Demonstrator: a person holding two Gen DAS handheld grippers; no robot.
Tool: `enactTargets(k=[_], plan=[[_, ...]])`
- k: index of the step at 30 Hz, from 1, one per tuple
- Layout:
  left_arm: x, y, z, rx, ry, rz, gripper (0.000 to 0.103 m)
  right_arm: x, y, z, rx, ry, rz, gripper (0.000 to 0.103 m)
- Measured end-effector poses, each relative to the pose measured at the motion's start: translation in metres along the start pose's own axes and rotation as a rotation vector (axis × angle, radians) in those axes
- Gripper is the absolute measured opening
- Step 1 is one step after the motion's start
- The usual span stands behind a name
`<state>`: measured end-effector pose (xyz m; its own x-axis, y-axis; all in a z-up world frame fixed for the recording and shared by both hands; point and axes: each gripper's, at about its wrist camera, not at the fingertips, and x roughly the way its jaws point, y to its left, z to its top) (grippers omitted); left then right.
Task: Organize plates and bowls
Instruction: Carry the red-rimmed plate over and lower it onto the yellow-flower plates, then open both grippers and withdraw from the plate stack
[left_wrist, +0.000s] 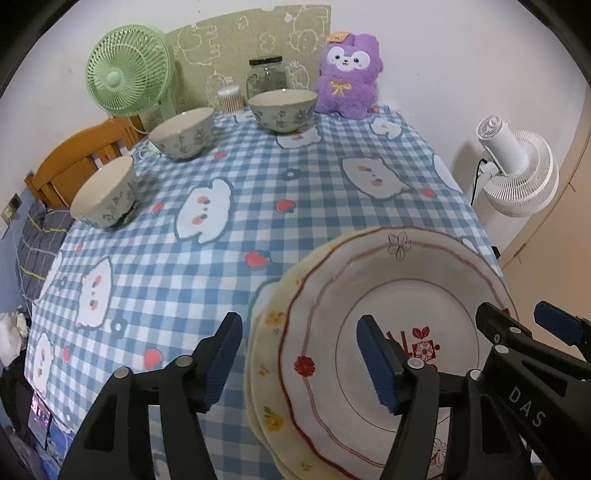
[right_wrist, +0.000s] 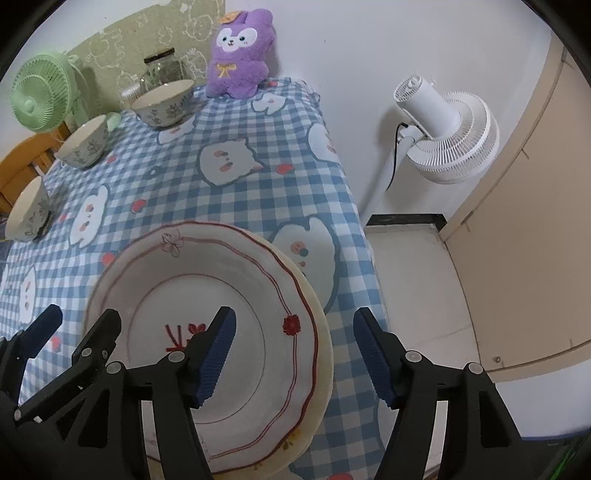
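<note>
Both the left gripper (left_wrist: 299, 360) and right gripper (right_wrist: 293, 356) stand apart, straddling opposite rims of the stacked plates (left_wrist: 399, 295), gripping nothing. Plate stacking looks done. Next the bowls (left_wrist: 183, 134), well ahead of the left gripper, need gathering.

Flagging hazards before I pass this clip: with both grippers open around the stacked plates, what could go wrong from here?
1. The red-rimmed plate sits on a yellow-flowered plate near the table's edge; a nudge could push them off.
2. The left gripper and right gripper straddle opposite rims, so uneven closing might tilt the top plate.
3. Three bowls stand separate, still unstacked.
</note>
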<state>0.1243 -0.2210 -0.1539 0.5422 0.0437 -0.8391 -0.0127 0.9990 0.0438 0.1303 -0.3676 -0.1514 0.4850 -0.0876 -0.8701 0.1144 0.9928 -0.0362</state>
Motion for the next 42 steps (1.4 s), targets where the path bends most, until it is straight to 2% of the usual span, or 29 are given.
enactTargets(k=[3,8,19,29,38,42], plan=[[-0.008,0.006,0.005,-0.024,0.002,-0.036,0.068,-0.013,-0.001,0.005,-0.012,-0.021,0.025,0.074],[-0.028,0.015,0.015,-0.041,-0.028,-0.040,0.068,-0.036,0.005,0.014,-0.033,-0.066,0.064,0.077],[-0.074,0.036,0.036,-0.056,-0.094,0.018,0.070,-0.082,0.021,0.033,-0.037,-0.141,0.140,0.079],[-0.099,0.067,0.046,-0.090,-0.134,0.001,0.071,-0.117,0.050,0.044,-0.078,-0.226,0.144,0.079],[-0.112,0.104,0.056,-0.066,-0.150,-0.004,0.071,-0.137,0.086,0.050,-0.042,-0.238,0.122,0.079],[-0.110,0.119,0.059,-0.050,-0.141,-0.028,0.071,-0.144,0.103,0.054,-0.017,-0.233,0.112,0.079]])
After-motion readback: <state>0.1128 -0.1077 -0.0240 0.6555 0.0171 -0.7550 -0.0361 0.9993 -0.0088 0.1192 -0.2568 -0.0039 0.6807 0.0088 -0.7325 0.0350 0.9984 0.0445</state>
